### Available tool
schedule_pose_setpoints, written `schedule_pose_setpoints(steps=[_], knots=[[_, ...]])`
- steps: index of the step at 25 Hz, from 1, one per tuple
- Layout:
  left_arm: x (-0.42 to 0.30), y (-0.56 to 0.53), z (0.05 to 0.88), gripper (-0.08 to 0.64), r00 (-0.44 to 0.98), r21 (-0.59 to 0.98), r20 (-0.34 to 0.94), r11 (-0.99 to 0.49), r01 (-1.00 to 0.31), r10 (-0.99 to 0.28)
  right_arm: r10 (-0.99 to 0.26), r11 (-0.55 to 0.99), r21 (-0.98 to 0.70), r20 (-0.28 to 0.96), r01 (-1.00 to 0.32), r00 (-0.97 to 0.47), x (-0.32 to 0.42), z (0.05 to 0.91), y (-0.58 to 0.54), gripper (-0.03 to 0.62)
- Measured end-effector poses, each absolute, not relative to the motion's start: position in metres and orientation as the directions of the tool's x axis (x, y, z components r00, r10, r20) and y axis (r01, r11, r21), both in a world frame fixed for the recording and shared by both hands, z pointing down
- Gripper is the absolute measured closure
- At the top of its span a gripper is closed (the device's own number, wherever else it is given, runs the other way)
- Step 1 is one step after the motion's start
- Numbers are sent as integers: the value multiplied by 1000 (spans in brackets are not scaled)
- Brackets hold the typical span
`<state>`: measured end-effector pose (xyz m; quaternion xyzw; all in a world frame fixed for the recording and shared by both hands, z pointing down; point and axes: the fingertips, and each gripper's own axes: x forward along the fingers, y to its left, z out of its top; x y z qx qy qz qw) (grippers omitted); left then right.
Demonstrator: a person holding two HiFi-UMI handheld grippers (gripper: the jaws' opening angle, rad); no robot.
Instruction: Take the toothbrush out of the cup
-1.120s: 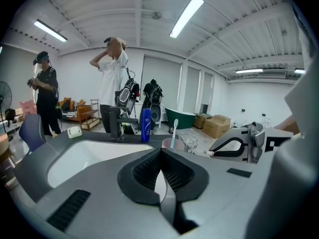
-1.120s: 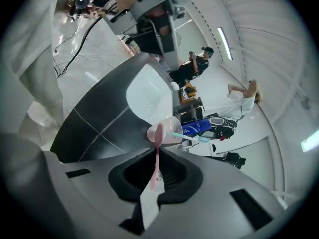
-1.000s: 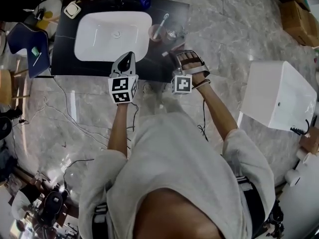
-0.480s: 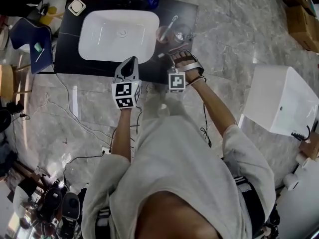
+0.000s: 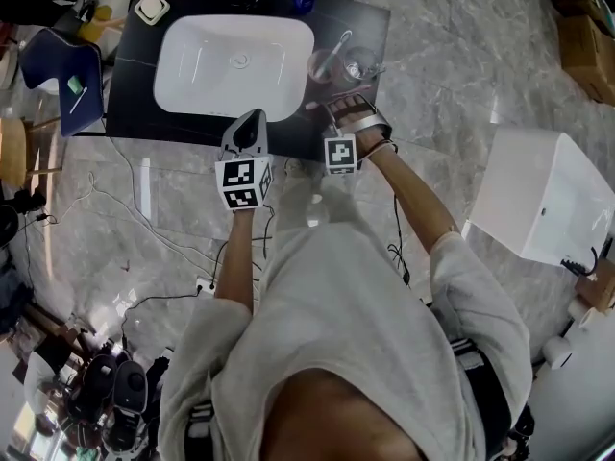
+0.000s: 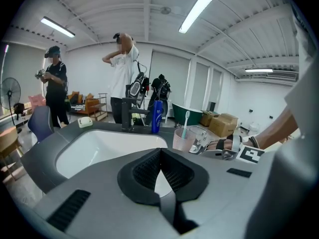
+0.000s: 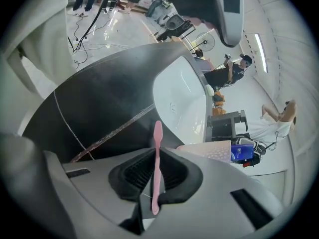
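Okay, right gripper point(image 7: 155, 156) pinches pink toothbrush point(image 7: 158, 133), left gripper point(image 6: 160, 153) pressed together empty; squeeze firmly, lay it flat beside cup point(image 7: 212, 151).

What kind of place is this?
Probably a mock bathroom set up in a lab or workshop: a white sink and a cup on a black counter, with loose cables on the floor and cardboard boxes nearby.

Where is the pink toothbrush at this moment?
The pink toothbrush is pinched in the right claw, as the right gripper view shows, over the dark counter, beside the pink cup, right of the white sink.
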<state>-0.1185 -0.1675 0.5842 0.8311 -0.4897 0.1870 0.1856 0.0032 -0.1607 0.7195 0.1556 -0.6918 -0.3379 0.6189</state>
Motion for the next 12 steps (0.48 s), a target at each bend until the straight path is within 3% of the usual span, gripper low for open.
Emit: schedule_pose_setpoints(steps=[4,8,12], knots=[[-120,-168,585,534,449,124,492,-451,-884,-746,-632,724,663,749,192,-202,1,719,-162,543],[-119,-167,582,534,451,120,488,-454,-883,-747,-611,754,640,766,151,-200,6,718,-158,469],[-115,-168,580,534,460,120,480,-464,-878,-747,-625,755,650,754,91,-202,12,709,-158,457]])
